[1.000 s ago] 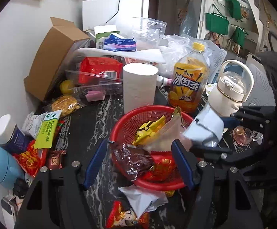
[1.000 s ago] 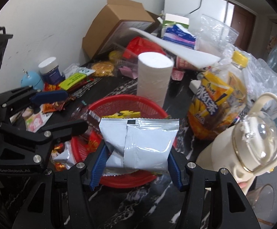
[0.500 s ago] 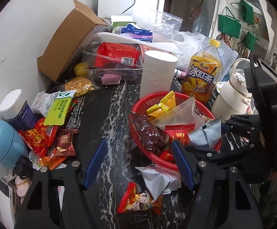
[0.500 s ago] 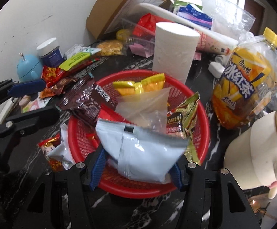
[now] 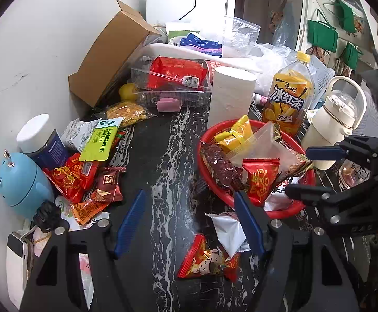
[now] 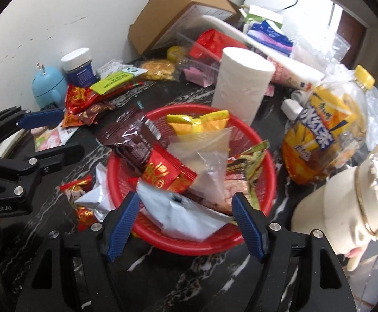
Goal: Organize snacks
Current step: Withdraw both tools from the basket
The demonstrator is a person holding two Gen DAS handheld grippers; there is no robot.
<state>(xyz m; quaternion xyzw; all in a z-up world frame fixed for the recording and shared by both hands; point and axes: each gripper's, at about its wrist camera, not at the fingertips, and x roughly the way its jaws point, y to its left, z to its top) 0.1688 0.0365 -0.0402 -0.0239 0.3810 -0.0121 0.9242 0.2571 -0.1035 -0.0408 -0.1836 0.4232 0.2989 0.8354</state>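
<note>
Black marble-veined counter (image 5: 168,156) against white wall (image 5: 45,52), red basket (image 6: 264,182), left claw (image 5: 189,223) released, right claw (image 6: 186,221) just released over silver packet (image 6: 186,213)

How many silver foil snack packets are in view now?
2. The first silver packet lies inside the red plastic mesh basket, at its near rim. The second silver packet lies on the black marble counter, beside the basket's left side. Others may be buried under snacks.

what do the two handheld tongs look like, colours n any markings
Both are matte black angular frames with silver round bolt heads. The left tongs and right tongs each carry two ribbed blue pads. Partial white lettering shows on the left one's body. No cables or sleeves visible.
</note>
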